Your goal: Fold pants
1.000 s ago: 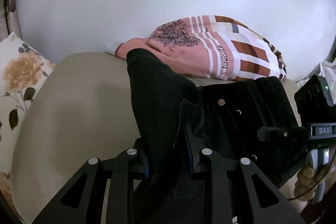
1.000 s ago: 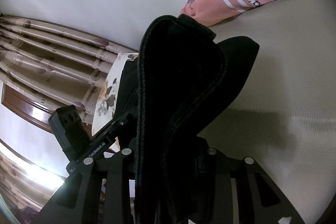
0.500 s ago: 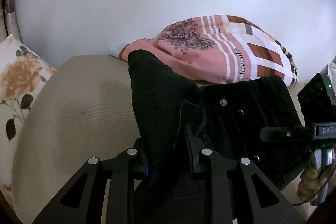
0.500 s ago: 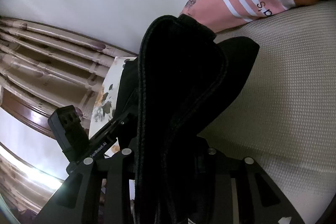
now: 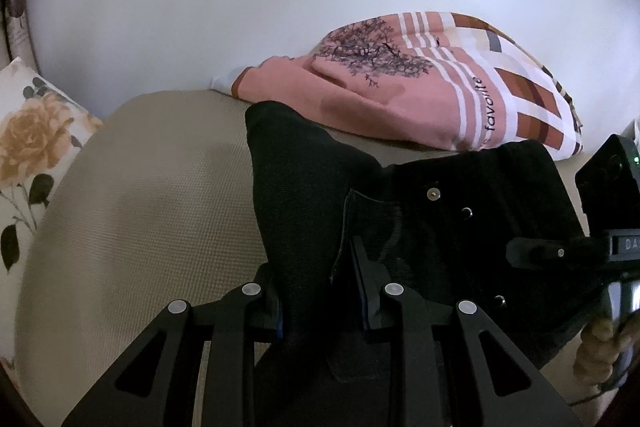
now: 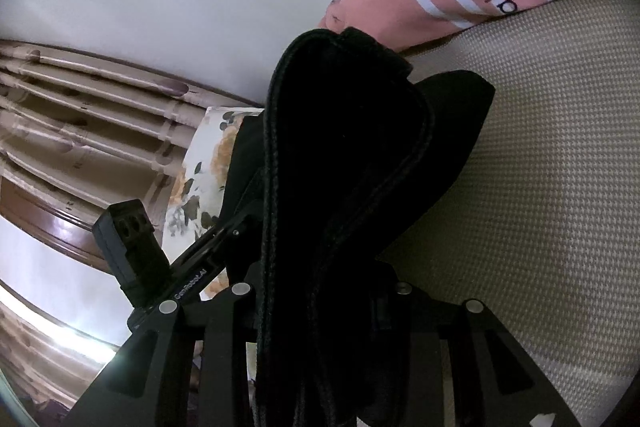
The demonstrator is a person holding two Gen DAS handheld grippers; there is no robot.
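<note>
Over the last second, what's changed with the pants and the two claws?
Little has changed. Both views have crept closer to the pink striped cushion, which now looks larger, so the black pants are being carried toward it over the beige sofa seat. Nothing was grabbed or released: the left claw and right claw stay shut on the pants, whose bunched shape looks the same.

Left hand-held gripper – matte black linkage arms, silver rivets, blue-edged pads; right hand-held gripper alike

Pants before pillow (on bed)
</note>
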